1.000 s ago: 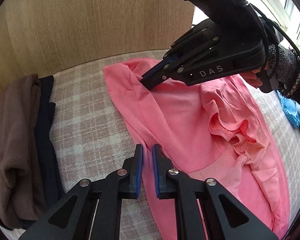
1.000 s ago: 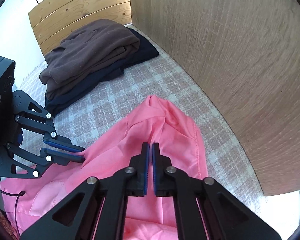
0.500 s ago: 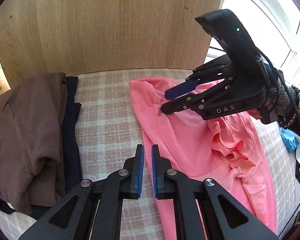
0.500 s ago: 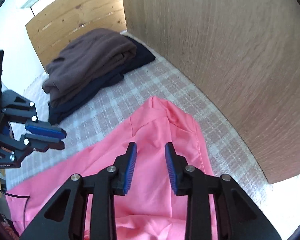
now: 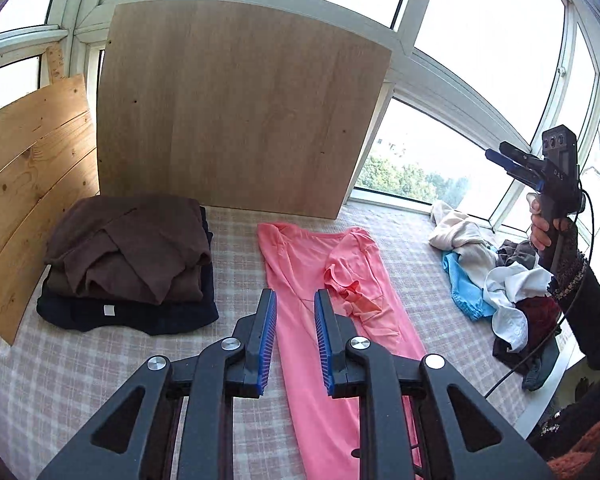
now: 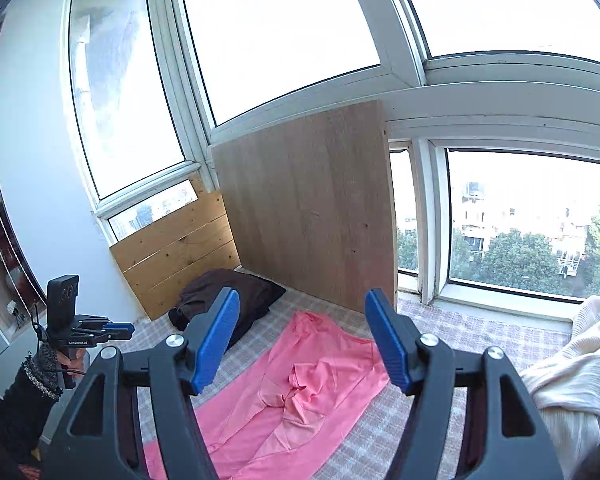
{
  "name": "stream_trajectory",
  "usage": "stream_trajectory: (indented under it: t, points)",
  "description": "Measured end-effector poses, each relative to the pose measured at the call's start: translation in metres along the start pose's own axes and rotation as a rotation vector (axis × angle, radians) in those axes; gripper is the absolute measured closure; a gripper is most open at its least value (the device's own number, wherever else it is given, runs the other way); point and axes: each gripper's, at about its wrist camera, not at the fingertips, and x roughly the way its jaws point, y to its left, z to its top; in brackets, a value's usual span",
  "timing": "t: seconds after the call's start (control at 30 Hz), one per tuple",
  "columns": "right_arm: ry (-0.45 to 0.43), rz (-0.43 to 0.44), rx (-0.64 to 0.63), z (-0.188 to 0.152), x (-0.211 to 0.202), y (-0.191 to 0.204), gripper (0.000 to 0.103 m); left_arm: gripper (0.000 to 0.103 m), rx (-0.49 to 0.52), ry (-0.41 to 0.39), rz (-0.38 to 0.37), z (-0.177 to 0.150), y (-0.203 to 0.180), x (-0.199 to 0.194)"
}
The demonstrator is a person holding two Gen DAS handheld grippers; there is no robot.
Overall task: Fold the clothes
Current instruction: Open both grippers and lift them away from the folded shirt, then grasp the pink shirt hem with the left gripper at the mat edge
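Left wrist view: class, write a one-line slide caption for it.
Open left gripper above a pink garment on the checked cover, folded dark stack left, unfolded pile right.

- Tall wood board standing upright at back, leaning vs window frame.
- Lower plank panel standing w/ it on left.
- Checked cover lying under everything.
- Trees & bldgs showing thru right window glass.
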Motion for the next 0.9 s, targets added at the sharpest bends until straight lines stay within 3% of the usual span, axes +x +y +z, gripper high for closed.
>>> stream_trajectory:
  t: [0.07, 0.2, 0.33, 0.43, 0.63, 0.73, 0.77, 0.87, 0.9]
  points:
    - [0.028, -0.035, 0.035, -0.038, -0.029, 0.016, 0.039, 0.085, 0.028, 0.039, -0.022, -0.017, -0.003, -0.010]
    - [0.126, -0.098, 0.167, -0.138, -0.063, 0.061, 0.074, 0.085, 0.100, 0.154, -0.113, -0.060, -0.007, -0.017]
    - [0.266, -0.168, 0.299, -0.255, -0.057, 0.123, 0.076, 0.085, 0.143, 0.272, -0.266, -0.107, -0.014, -0.018]
    - [0.361, -0.222, 0.294, -0.316, -0.036, 0.166, 0.076, 0.085, 0.201, 0.358, -0.356, -0.140, -0.026, -0.016]
    - [0.494, -0.264, 0.128, -0.345, 0.010, 0.208, 0.074, 0.085, 0.300, 0.486, -0.466, -0.186, -0.052, -0.010]
    - [0.551, -0.286, 0.060, -0.354, 0.017, 0.217, 0.077, 0.085, 0.339, 0.497, -0.487, -0.193, -0.060, -0.016]
    - [0.566, -0.259, 0.079, -0.357, 0.012, 0.219, 0.078, 0.085, 0.350, 0.496, -0.493, -0.194, -0.062, -0.019]
    - [0.618, -0.071, 0.081, -0.368, -0.023, 0.243, 0.078, 0.085, 0.371, 0.493, -0.510, -0.197, -0.067, -0.023]
    - [0.624, -0.067, 0.059, -0.370, -0.035, 0.251, 0.078, 0.085, 0.374, 0.492, -0.515, -0.197, -0.069, -0.023]
